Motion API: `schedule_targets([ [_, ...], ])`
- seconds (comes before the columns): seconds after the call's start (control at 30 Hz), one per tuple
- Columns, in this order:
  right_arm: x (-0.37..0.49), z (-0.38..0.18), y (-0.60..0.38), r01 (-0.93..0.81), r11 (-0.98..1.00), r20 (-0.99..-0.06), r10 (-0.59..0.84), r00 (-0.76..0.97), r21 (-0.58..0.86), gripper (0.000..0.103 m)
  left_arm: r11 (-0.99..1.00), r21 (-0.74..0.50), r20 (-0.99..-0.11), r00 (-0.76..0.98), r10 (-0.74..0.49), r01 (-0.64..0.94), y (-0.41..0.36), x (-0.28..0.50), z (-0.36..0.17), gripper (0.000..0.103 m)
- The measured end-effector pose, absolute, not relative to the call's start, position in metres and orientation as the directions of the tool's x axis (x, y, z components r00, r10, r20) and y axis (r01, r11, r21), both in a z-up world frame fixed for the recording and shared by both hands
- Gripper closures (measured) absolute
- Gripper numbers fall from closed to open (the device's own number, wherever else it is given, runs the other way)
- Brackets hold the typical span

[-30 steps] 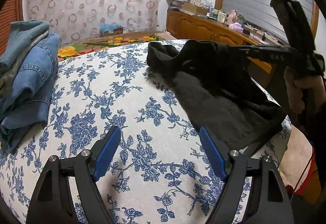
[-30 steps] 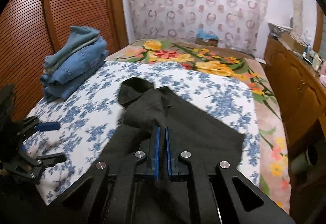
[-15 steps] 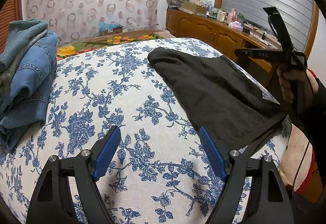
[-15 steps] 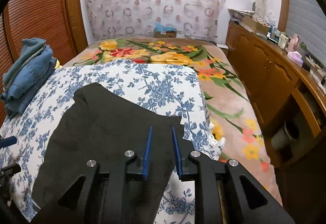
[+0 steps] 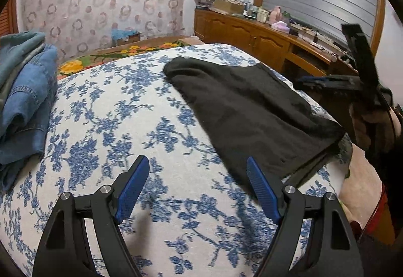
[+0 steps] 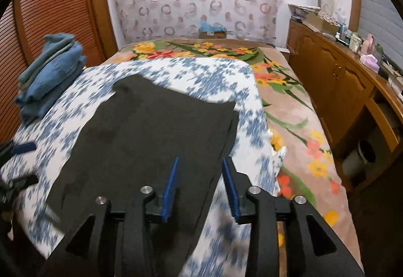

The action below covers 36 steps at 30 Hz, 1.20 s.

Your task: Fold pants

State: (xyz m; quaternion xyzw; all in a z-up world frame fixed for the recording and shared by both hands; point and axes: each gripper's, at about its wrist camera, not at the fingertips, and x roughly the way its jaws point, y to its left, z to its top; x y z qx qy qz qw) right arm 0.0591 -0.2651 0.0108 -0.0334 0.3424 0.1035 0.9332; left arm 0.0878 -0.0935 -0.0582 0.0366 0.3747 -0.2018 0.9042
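Now the black pants (image 6: 151, 130) are laid flat on the floral bed cover (image 6: 206, 75), long axis running away from the right hand-held gripper (image 6: 200, 186), whose empty jaws are opening over the near edge, nearer than the spread, empty left hand-held gripper (image 5: 196, 188).

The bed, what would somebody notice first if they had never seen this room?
Probably the black pants lying flat on the blue-flowered sheet, towards the side nearest the wooden cabinets. Next, the pile of folded jeans at the opposite edge of the bed, by the slatted wooden door. Up close, the right gripper hovers over the pants' near edge, its jaws opening and clear of the cloth.
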Motion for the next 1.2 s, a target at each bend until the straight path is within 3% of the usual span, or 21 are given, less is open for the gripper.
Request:
schedule_targets([
  [0.4,-0.005,0.002,-0.267,-0.233,0.972,-0.647,0.199,0.736,0.034,0.059,0.893,-0.067,-0.698,0.619,-0.361,0.445,-0.113,0.08,-0.058,0.023],
  [0.53,-0.01,-0.003,-0.264,-0.248,0.968,-0.655,0.214,0.725,0.043,0.045,0.887,-0.058,-0.704,0.611,-0.361,0.458,-0.117,0.078,-0.06,0.023],
  [0.6,-0.009,-0.007,-0.263,-0.247,0.968,-0.667,0.212,0.714,0.043,0.043,0.884,-0.061,-0.705,0.606,-0.367,0.464,-0.117,0.076,-0.06,0.024],
  [0.87,-0.007,-0.013,-0.259,-0.222,0.975,-0.677,0.17,0.716,0.011,0.037,0.851,-0.077,-0.719,0.563,-0.408,0.519,-0.126,0.07,-0.064,0.061],
  [1.2,-0.009,-0.019,-0.255,-0.224,0.975,-0.657,0.167,0.736,-0.003,0.035,0.819,-0.074,-0.749,0.511,-0.422,0.568,-0.142,0.066,-0.072,0.065],
])
